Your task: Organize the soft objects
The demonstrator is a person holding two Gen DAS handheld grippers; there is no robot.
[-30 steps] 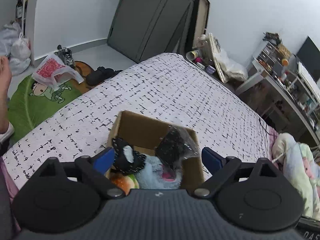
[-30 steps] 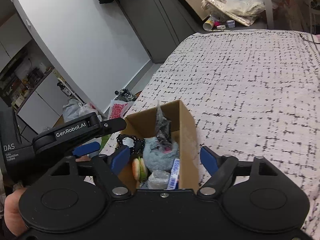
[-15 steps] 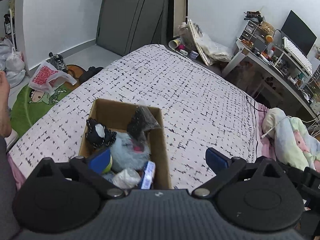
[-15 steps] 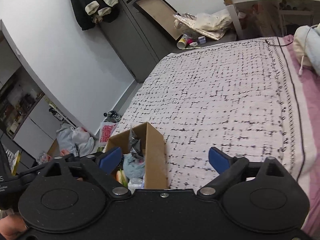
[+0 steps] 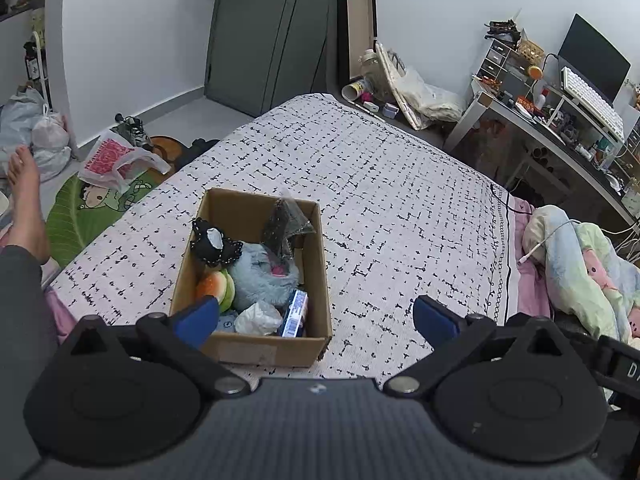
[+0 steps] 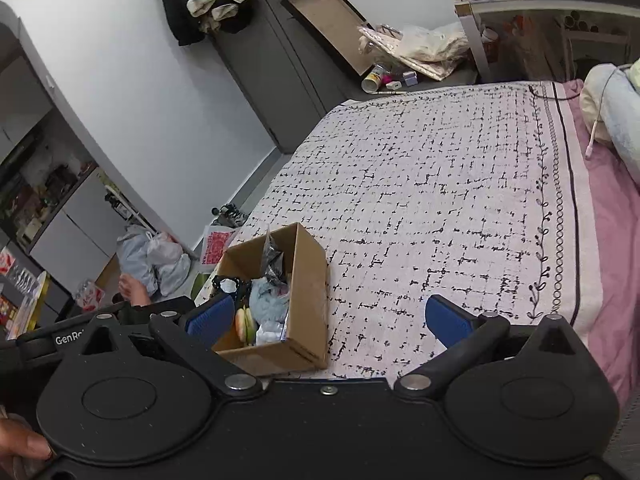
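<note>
A brown cardboard box (image 5: 316, 276) stands on the bed near its front left corner; it also shows in the right wrist view (image 6: 310, 292). Inside lie a blue-grey plush (image 5: 264, 276), a black frilly soft item (image 5: 214, 244), an orange-and-green plush (image 5: 214, 286), a dark crinkly bag (image 5: 286, 224), a white wad (image 5: 258, 318) and a small blue-white carton (image 5: 296, 314). My left gripper (image 5: 316, 320) is open and empty, above and in front of the box. My right gripper (image 6: 326, 316) is open and empty, to the right of the box.
The white black-patterned bedspread (image 5: 400, 200) stretches behind and to the right of the box. A pastel blanket (image 5: 580, 264) lies at the bed's right side. A desk with monitor (image 5: 592, 60) stands far right. Bags (image 5: 116, 160), a green mat and a bare foot (image 5: 24, 200) are left.
Both grippers have pulled back and up from the box, which now looks smaller and farther away. Both stay open and empty. The box contents have not moved.
</note>
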